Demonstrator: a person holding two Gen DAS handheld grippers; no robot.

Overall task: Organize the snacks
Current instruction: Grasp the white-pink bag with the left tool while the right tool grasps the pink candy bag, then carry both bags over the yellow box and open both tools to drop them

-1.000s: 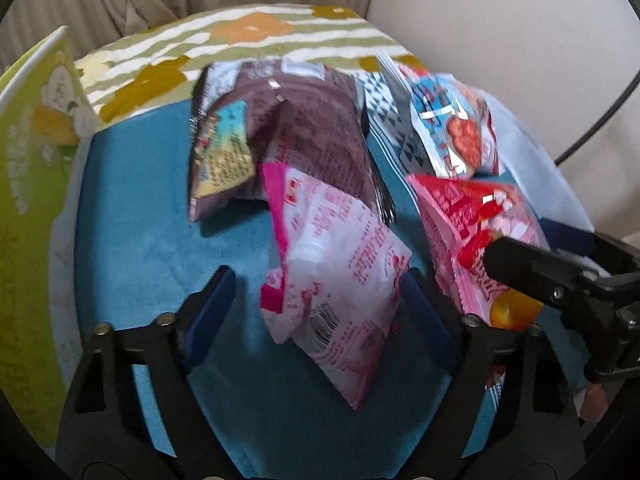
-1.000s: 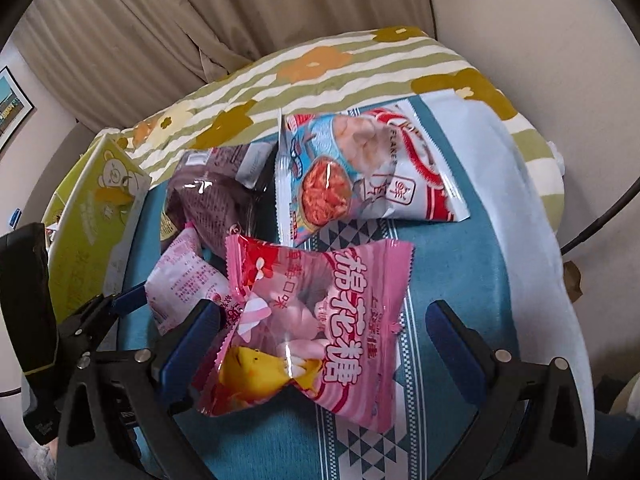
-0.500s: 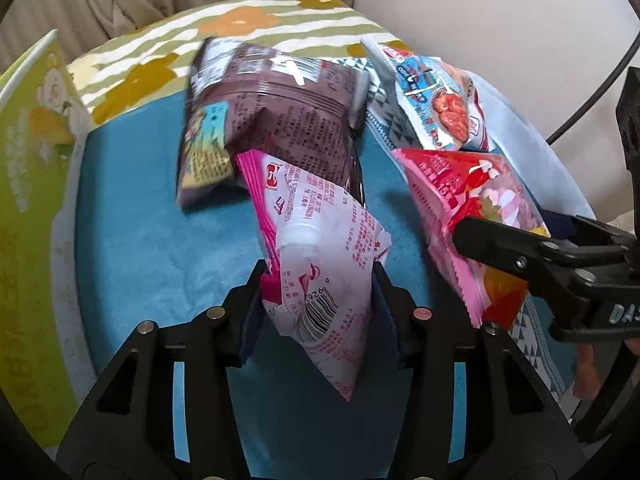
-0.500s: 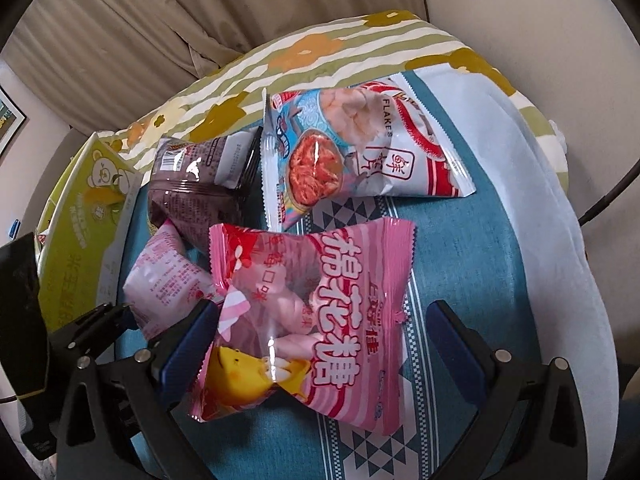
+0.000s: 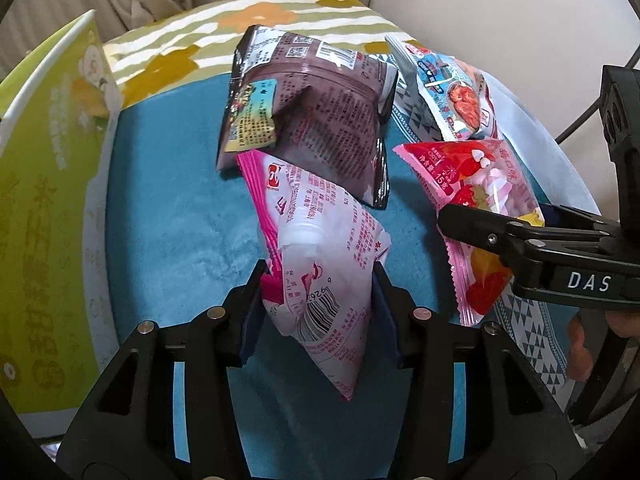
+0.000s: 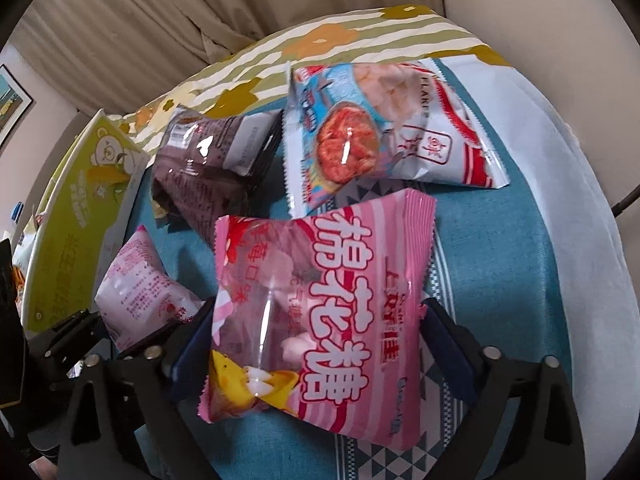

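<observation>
Blue cloth [image 5: 168, 208] carries 4 light, crinkly packets; left gripper [image 5: 318, 304] pinches the pale pink packet [image 5: 320, 248] mid-body, right gripper [image 6: 316, 348] clamps the marshmallow bag [image 6: 320, 300].

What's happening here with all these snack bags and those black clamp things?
A person is sorting snacks with a clamp tool in each hand. The left gripper is shut on a pale pink packet. The right gripper is closed around a pink marshmallow bag. A brown bag and a shrimp chip bag lie on the blue cloth. A green box stands at the left.
</observation>
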